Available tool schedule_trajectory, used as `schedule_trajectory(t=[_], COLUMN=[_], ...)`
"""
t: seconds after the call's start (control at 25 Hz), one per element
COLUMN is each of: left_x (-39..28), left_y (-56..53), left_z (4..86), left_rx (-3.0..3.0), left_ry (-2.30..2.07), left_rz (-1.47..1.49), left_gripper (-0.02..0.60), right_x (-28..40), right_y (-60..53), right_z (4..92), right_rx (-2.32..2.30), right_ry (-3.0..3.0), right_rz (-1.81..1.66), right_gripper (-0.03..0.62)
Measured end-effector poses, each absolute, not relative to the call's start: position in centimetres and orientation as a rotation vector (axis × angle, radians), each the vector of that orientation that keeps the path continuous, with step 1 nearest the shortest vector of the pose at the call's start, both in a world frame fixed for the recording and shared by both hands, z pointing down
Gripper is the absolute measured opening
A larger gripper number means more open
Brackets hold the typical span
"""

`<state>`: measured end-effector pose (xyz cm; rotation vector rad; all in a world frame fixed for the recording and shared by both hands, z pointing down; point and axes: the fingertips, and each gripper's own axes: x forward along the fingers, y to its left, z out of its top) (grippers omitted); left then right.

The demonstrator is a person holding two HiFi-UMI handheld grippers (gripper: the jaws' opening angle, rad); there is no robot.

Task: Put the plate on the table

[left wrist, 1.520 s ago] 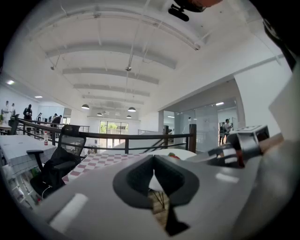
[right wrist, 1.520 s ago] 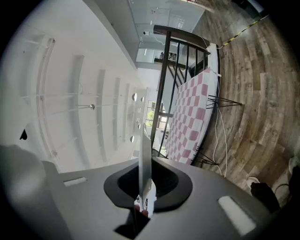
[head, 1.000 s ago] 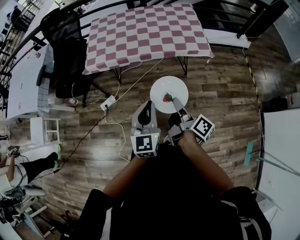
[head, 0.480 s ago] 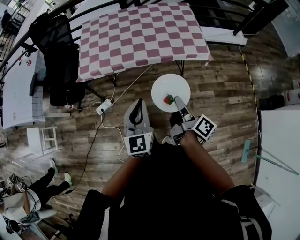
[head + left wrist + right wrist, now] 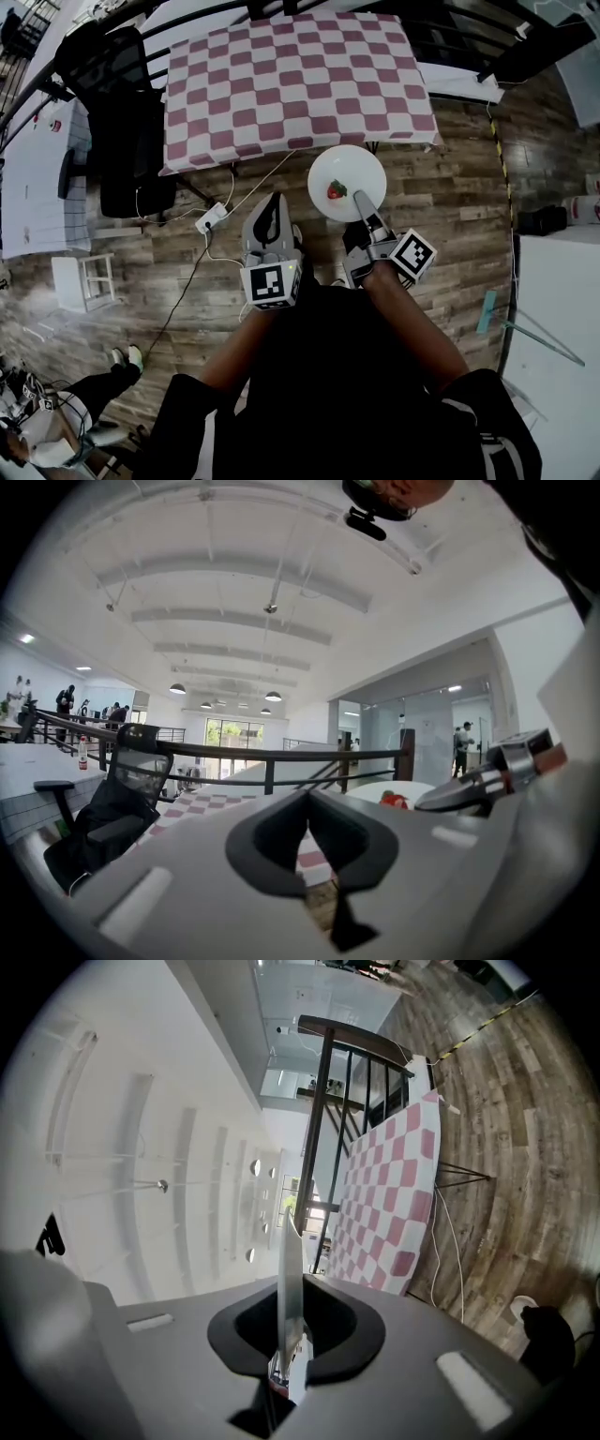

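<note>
Plate (image 5: 347, 178), white and round, hangs in the air over the wood-plank floor (image 5: 441, 178), just short of the near edge of the checked table (image 5: 291, 75). It carries a small red item with a green top (image 5: 336, 191). The right gripper (image 5: 358, 202) is clamped on the plate's near rim, and in its own view the plate runs edge-on between the pads. The left gripper (image 5: 272, 202) sits beside it with jaws pressed together and nothing between them. For print, we have black-and-white square patterns on the marker cubes (image 5: 270, 285), and a bottle (image 5: 82, 752) far off whose red label is too small to read. The tablecloth is maroon-and-white check. A black office chair (image 5: 122, 122) stands at the table's left corner. A white power strip (image 5: 213, 219) with trailing cables lies on the floor left of the plate, and a dark railing (image 5: 272, 757) runs behind the table.
</note>
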<state>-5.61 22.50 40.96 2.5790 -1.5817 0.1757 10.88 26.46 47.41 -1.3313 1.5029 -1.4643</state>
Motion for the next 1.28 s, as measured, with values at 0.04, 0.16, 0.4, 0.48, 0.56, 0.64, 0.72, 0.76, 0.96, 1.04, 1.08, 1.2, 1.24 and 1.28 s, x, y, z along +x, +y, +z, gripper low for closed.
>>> schedule_trajectory(t=[0.04,0.16,0.4,0.48,0.56,0.64,0.72,0.76,0.96,1.04,1.08,1.2,1.24,1.28], left_x=[-6.0,-6.8,-7.7,-7.9,-8.1,-8.4,-8.7,-8.9,-9.9,-10.3,-10.4,-10.8,-10.9,-10.9], left_y=[21.7,19.7,16.0,14.8,13.8,12.7,11.6,11.1,9.5,9.3,9.1,9.0,9.2,9.3], left_z=[40.8,40.2,40.0,40.0,40.1,39.9,39.6,39.7,39.3,39.6,39.7,39.9,40.2,40.7], left_rx=[2.578,2.587,2.603,2.602,2.614,2.633,2.649,2.655,2.671,2.667,2.662,2.647,2.647,2.643], left_ry=[-1.583,-1.574,-1.507,-1.483,-1.458,-1.445,-1.432,-1.425,-1.399,-1.398,-1.4,-1.405,-1.404,-1.4], left_rz=[0.17,0.152,0.156,0.154,0.156,0.15,0.136,0.132,0.11,0.096,0.094,0.105,0.108,0.115], left_gripper=[0.009,0.009,0.009,0.009,0.009,0.009,0.009,0.009,0.009,0.009,0.009,0.009,0.009,0.009], right_x=[10.4,9.4,7.9,7.4,6.9,6.3,5.6,5.3,3.3,2.3,1.9,0.6,0.3,0.1], right_y=[25.7,23.4,19.0,17.8,16.8,15.8,14.8,14.3,12.2,11.9,11.8,11.8,11.9,12.0], right_z=[47.3,46.8,46.2,46.1,46.1,46.2,46.3,46.4,46.2,46.2,46.2,46.2,46.2,46.3], right_rx=[-1.328,-1.319,-1.28,-1.269,-1.265,-1.265,-1.271,-1.272,-1.247,-1.223,-1.208,-1.166,-1.158,-1.15], right_ry=[1.507,1.508,1.468,1.442,1.425,1.412,1.405,1.401,1.388,1.391,1.397,1.422,1.425,1.423], right_rz=[-1.462,-1.433,-1.403,-1.409,-1.407,-1.403,-1.402,-1.403,-1.402,-1.416,-1.425,-1.446,-1.454,-1.463], right_gripper=[0.017,0.017,0.017,0.017,0.017,0.017,0.017,0.017,0.017,0.017,0.017,0.017,0.017,0.017])
